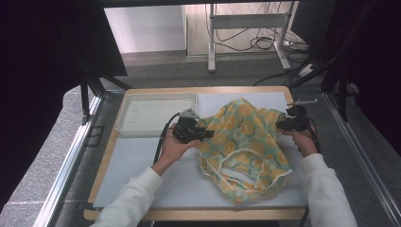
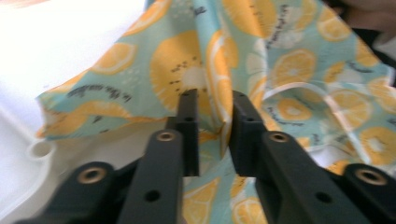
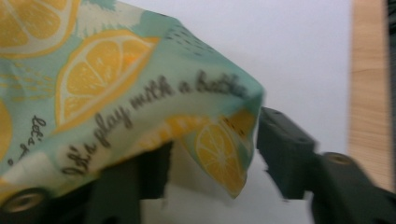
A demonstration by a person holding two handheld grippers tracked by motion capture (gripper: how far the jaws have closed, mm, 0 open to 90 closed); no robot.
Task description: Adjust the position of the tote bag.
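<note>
Two grippers sit at opposite sides of one lemon-print cloth bag [image 1: 243,146], which lies rumpled on the pale mat [image 1: 189,184] covering the wooden table [image 1: 109,151]. Taking the bag as the landmark: the left gripper [image 1: 204,134] is at its left edge, jaws pointing in toward the fabric, and the right gripper [image 1: 282,124] is at its far right corner, pointing in from the other side.

Seen along the left gripper [image 2: 212,119], a raised fold of the bag [image 2: 289,65] stands in the narrow gap between the two black jaws; they are parted slightly, and I cannot tell whether either pad presses the fold.

Along the right gripper [image 3: 212,154], the jaws stand apart. A corner of the bag [image 3: 140,93] droops between them and drapes over the left jaw, while the right jaw is clear of the cloth, just beside the hanging tip. Lettering runs along that fold.

Left of the bag and a little farther back, a white tray [image 1: 124,124] rests on the table, just behind the left gripper. The bag's white-trimmed handles lie on its near side, toward the person's sleeves.
</note>
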